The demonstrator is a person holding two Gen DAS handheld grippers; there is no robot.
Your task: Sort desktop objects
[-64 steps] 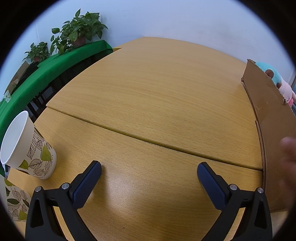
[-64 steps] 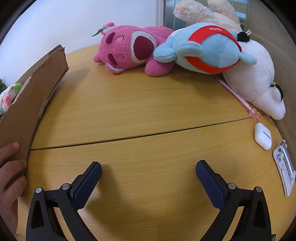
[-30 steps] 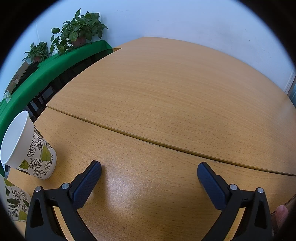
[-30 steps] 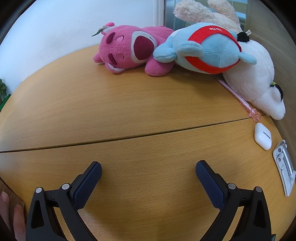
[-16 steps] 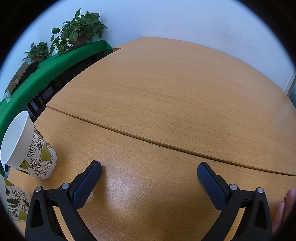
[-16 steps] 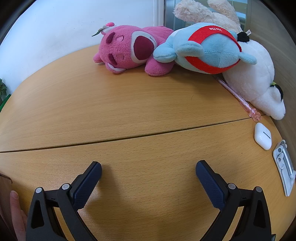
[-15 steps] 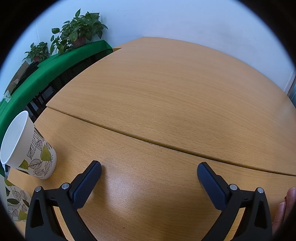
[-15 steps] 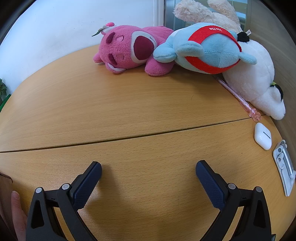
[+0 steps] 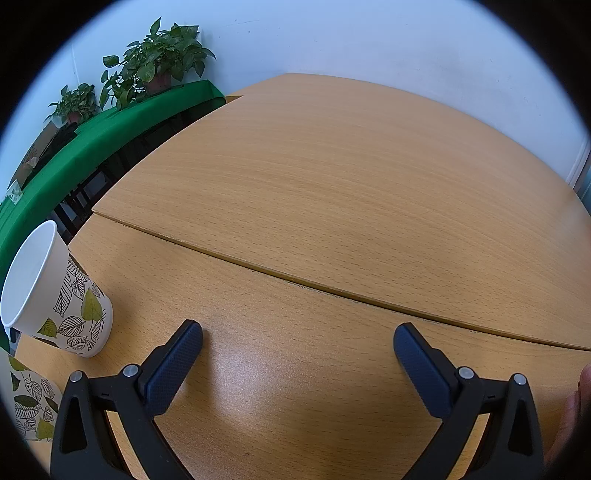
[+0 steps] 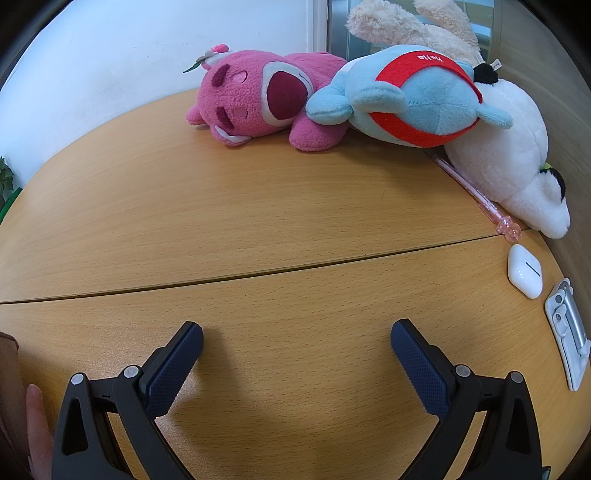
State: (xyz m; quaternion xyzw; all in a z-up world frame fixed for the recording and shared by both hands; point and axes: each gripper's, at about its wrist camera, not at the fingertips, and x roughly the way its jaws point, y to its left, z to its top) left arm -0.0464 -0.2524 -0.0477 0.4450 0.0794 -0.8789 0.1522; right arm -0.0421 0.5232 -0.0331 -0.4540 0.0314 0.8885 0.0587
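A light beech-wood tabletop, made of two panels meeting at a curved seam, stands against a white wall; the left wrist view also shows a green-covered side bench with potted leafy plants beyond the table edge.

The objects to sort lie in two groups. At the far right, against the wall: a pink plush bear, touching a pale blue plush with a red band, which leans on a white plush dog; a cream plush sits behind them. A translucent pink pen runs out from under the plush toys, its end just beside a white earbud case, and a white-and-silver clip-like device lies near the table's right edge. At the far left stands an upright white paper cup printed with leaves, with a second leaf-printed cup partly visible near it.

The right gripper and the left gripper each hover low over bare wood, fingers spread wide and empty. A finger and a brown edge, unidentifiable, show at the lower left of the right wrist view.

By judgement, the sorting has not begun: nothing is grasped and no target container is in view. The next move probably calls for an advance of the right gripper toward a small item such as the earbud case, with the fingers aligned across its narrow width.
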